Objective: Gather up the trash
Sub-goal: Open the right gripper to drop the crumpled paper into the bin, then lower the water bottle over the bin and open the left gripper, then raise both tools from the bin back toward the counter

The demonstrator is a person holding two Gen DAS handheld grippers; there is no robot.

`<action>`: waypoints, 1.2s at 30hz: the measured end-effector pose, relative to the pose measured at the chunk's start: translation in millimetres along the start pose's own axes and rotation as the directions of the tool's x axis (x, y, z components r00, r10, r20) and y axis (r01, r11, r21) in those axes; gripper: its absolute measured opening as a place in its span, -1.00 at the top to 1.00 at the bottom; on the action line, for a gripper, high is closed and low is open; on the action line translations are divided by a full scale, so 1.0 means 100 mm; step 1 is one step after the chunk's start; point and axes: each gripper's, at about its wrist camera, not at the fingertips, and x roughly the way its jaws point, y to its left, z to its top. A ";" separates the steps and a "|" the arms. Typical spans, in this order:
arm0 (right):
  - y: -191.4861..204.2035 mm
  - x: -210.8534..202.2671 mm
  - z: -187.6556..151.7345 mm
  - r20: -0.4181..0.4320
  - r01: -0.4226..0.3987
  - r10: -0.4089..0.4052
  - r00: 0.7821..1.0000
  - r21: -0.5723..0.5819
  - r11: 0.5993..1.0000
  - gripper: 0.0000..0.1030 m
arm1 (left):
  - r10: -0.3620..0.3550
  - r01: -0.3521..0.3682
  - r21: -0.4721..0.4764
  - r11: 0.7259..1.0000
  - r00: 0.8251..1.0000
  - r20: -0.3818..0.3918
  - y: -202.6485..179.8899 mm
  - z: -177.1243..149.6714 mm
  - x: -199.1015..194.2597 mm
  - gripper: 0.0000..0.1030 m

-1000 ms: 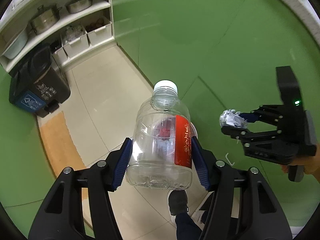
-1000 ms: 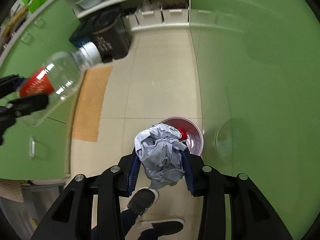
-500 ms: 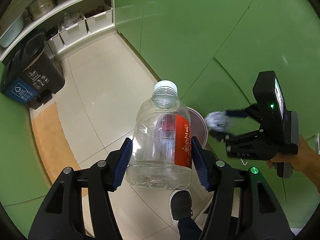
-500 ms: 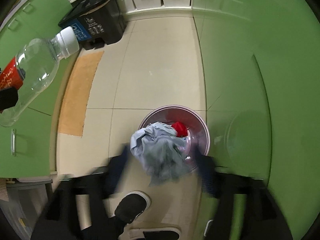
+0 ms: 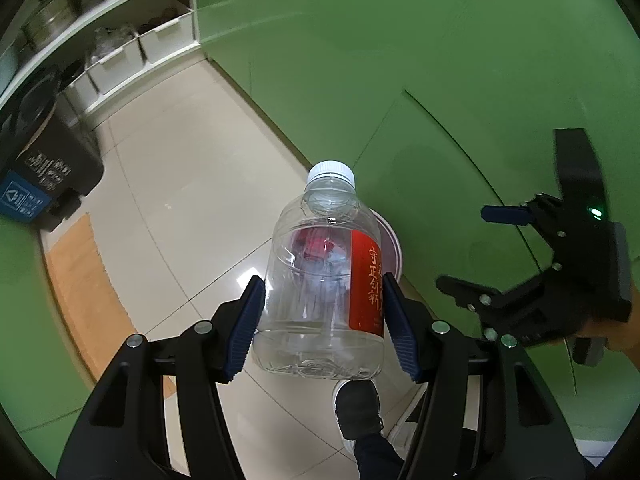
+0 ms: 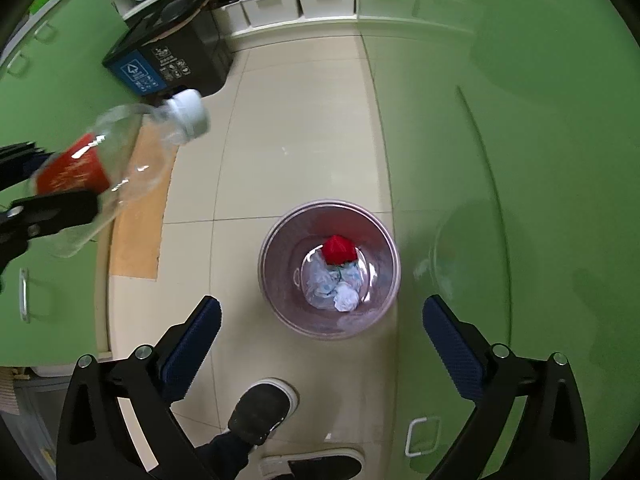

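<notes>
Two grippers over a tiled floor between green cabinet fronts. Left gripper [image 5: 324, 328] clamped partway on a clear plastic bottle [image 5: 324, 280], blue pads pressing both flanks of the body, red label turned right, white cap [image 5: 331, 171] pointing away toward the far floor. Right gripper [image 6: 320, 344] with jaws opening and already spread wide, nothing between the blue pads, nothing touched. Directly past that gap, down on the floor: a round pinkish trash bin [image 6: 276, 292], holding a red lump [image 6: 339, 249], pale crumpled plastic and a white paper wad [image 6: 346, 299] near the bottom. In the left wrist view, only a slice of the bin rim [image 5: 390, 240] showing to the right of the bottle, most of it hidden behind the clear body; right gripper [image 5: 476, 248] off to the right against the green door, fingers apart. In the right wrist view, bottle at the far left, tilted, well apart from the bin. Dark shoe [image 6: 262, 408] near the bottom edge, just beside the bin. Black recycling bin [image 6: 168, 60] at the far end, by white shelves
</notes>
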 end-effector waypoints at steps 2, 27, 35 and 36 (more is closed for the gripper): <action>0.00 -0.04 -0.05 0.003 0.005 -0.005 1.000 0.009 1.000 -0.88 | -0.007 0.007 0.009 1.000 1.000 -0.005 -0.03 0.01 0.06 -0.14; -0.06 -0.47 -0.60 0.033 -0.011 0.007 0.999 0.119 0.993 -0.88 | -0.046 0.055 0.107 0.993 0.995 -0.084 -0.51 0.20 0.93 -0.78; -0.08 -0.55 -0.67 0.035 -0.011 0.006 0.999 0.134 0.991 -0.88 | -0.025 0.031 0.085 0.996 0.997 -0.079 -0.52 0.23 0.84 -0.94; -0.07 -0.57 -0.66 0.036 -0.012 0.007 0.999 0.134 0.991 -0.88 | -0.021 0.027 0.082 0.996 0.997 -0.080 -0.51 0.23 0.80 -0.94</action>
